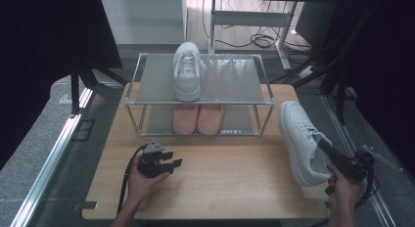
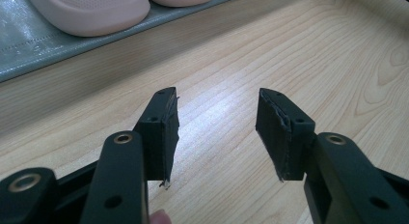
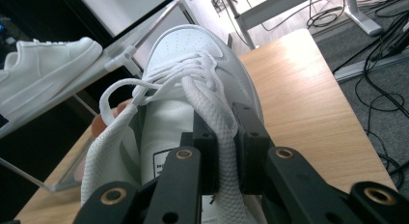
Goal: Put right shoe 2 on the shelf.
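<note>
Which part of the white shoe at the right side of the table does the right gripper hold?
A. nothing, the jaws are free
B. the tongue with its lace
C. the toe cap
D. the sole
B: in the right gripper view the right gripper is closed on the laced tongue of the white shoe.

White sneaker [image 1: 301, 139]: low-top lace-up shoe with a perforated toe cap, white laces and a thick white sole. Position: right side of the table [image 1: 230, 188], near the right edge. Pose: tilted, toe raised toward the far side, heel toward the near side. State: clamped at the tongue between the jaws of the right hand-held gripper [image 3: 224, 151]; laces hang loose.
</note>
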